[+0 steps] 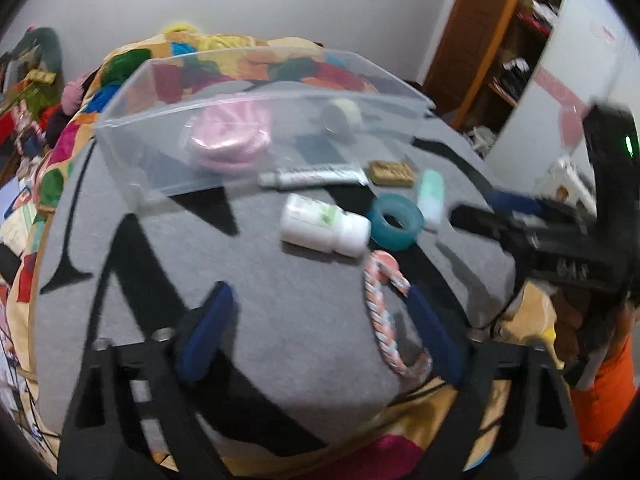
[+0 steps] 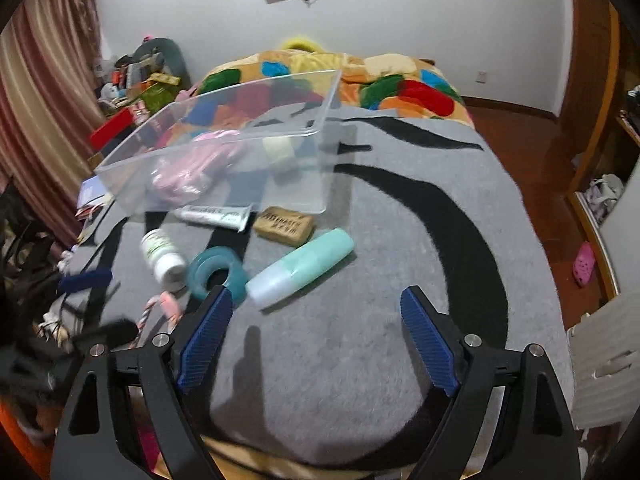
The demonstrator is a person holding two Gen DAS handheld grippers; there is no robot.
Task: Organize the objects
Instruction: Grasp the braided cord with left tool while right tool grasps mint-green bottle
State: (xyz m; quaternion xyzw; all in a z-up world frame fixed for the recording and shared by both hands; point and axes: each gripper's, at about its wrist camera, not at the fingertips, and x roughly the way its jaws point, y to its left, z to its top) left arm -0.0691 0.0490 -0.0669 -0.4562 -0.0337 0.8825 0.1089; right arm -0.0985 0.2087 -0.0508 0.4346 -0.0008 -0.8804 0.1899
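Observation:
A clear plastic bin (image 1: 132, 148) (image 2: 320, 176) stands on a grey and black mat (image 1: 280, 320) (image 2: 380, 220), holding a pink bundle (image 1: 228, 140) (image 2: 192, 172) and a pale tape roll (image 2: 280, 152). In front of it lie a silver tube (image 1: 316, 176) (image 2: 216, 214), a brown bar (image 1: 392, 173) (image 2: 286, 224), a white bottle (image 1: 324, 226) (image 2: 164, 256), a teal ring (image 1: 396, 222) (image 2: 216, 272), a mint bottle (image 1: 430, 196) (image 2: 300, 268) and a braided rope (image 1: 386, 312) (image 2: 160, 312). My left gripper (image 1: 320, 304) is open above the mat, the rope near its right finger. My right gripper (image 2: 316, 304) is open, just short of the ring and mint bottle.
The mat lies on a bed with a colourful blanket (image 2: 400, 80). Clutter (image 2: 132, 80) is piled at the left by a curtain. A wooden shelf (image 1: 508, 40) stands at the right. The right gripper shows at the right in the left wrist view (image 1: 560, 232).

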